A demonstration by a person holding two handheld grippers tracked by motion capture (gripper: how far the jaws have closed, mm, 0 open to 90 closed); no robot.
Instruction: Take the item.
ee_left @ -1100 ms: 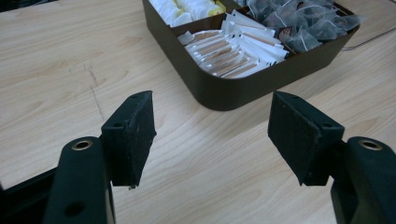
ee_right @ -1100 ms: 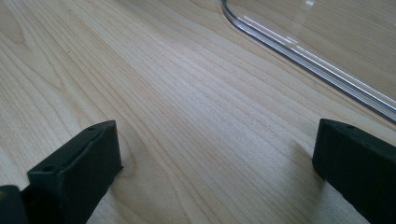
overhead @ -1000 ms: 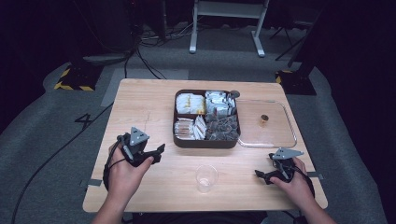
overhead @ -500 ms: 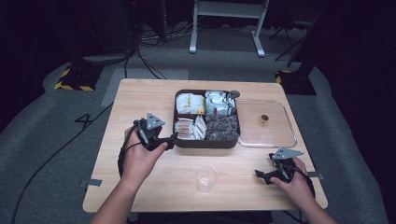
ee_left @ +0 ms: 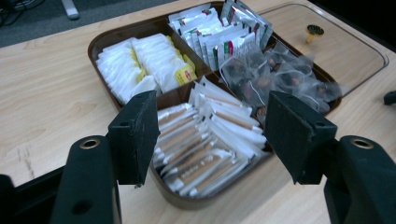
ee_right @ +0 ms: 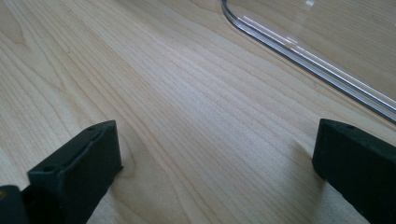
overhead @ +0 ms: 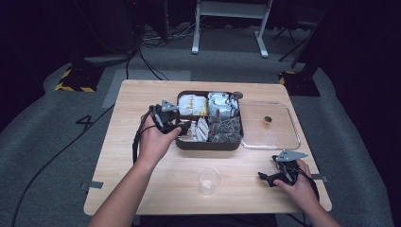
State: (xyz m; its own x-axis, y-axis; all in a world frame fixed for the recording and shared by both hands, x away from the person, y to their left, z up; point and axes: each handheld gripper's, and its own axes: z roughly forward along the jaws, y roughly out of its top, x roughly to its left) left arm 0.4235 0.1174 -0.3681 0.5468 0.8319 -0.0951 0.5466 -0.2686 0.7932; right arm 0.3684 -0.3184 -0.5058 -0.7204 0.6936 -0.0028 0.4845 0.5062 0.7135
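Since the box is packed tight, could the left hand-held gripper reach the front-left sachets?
Probably yes: the left hand-held gripper is open just before the white sachets, the lid lies aside.

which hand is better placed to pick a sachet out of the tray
Left. The left gripper hovers open over the tray, its jaws framing the white sachets. The right gripper rests open on the table.

Table (overhead: 142, 189) lit from above, surroundings dark — glare streaks on clear lid (ee_right: 303, 46); near claws soft.
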